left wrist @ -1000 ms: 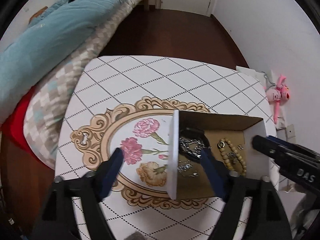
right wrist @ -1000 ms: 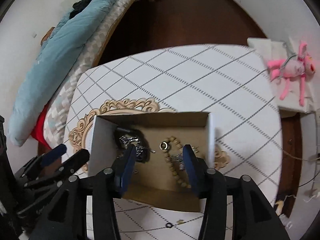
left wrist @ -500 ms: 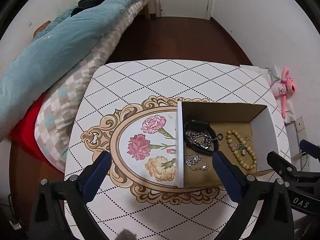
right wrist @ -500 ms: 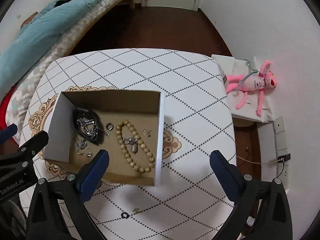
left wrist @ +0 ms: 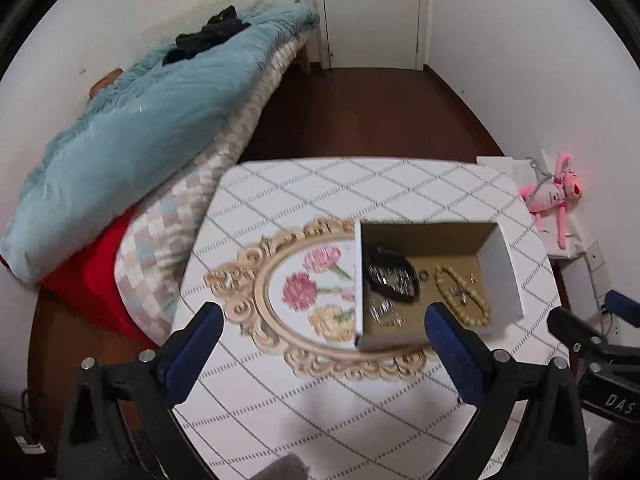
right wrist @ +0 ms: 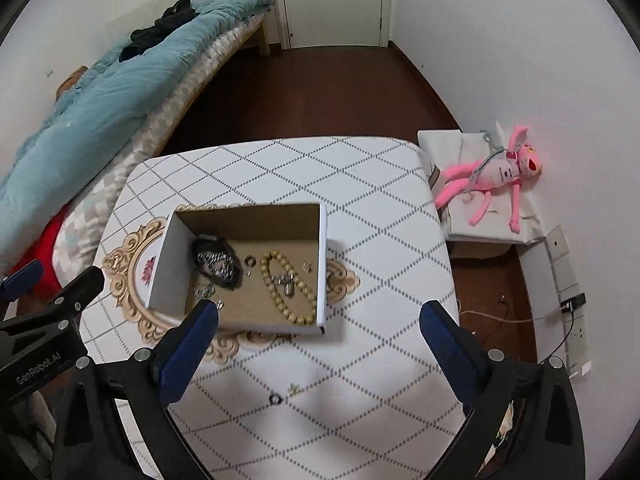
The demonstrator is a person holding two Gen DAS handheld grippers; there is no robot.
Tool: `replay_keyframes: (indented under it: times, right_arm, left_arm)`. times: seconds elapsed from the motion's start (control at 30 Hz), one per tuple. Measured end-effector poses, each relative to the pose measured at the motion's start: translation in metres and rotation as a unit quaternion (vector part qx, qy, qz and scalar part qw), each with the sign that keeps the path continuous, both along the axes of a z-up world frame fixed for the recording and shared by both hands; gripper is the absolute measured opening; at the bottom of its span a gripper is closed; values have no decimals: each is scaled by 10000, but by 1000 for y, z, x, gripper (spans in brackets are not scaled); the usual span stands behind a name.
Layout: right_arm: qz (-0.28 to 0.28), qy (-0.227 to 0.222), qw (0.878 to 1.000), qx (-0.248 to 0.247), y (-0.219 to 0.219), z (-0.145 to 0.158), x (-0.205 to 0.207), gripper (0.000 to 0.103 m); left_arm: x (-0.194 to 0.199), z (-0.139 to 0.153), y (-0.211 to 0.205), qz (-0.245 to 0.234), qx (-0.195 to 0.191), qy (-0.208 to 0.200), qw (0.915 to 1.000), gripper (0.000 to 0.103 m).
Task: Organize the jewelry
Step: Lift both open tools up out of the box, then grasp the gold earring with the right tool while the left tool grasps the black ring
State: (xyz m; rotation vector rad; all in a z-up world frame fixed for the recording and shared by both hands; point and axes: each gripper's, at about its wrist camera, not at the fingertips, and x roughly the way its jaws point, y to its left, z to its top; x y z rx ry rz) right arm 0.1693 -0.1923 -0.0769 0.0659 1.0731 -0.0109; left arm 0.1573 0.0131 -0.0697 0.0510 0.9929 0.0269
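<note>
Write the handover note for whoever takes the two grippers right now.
Left gripper: open, empty, above the table's near left.
Right gripper: open, empty, above the table's near edge.
Cardboard box sits on the table over the floral print. Inside: bead bracelet, black band with silver chain, a small ring, some small silver pieces.
Done: most jewelry is boxed.
Left: a small dark ring and a tiny metal piece lie on the table outside the box, near the right gripper. Probably box them next.
</note>
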Motion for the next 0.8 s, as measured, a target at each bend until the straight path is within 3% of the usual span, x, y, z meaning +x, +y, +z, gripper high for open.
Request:
replay_keyframes:
  times: [0.1,0.27,0.4,0.53,0.7,0.73,0.8]
  right_arm:
    - [-55,183,9998,95,-2,-17,-17,102]
    - [-47,591,9967,559,-7,-80,-32,99]
    - [79,773,9946,686,-1,-120,-36,65]
    - [259,680,9956,593,14,-133,-39,61]
    - [360,586,9976,20,35,-141,-42,19]
    - [358,560,9978,-36,37,-141,-43,13]
    - [377,515,9979,-66,39,-141,-46,13]
  left_arm:
    - [-10,-24,1,37,-23,211,9998,103]
    - [-18,-96,9,149,-75,1037,9945,103]
    - [-23,-137,12,161,-155,1519,9881,103]
    - [-25,-151,13,157,-72,1661,9860,103]
    - [-25,-152,13,182,-78,1609,9868,103]
    - [-24,-151,13,174,-49,1594,9870,103]
    - [-24,-150,10,159,43,1556,9877,103]
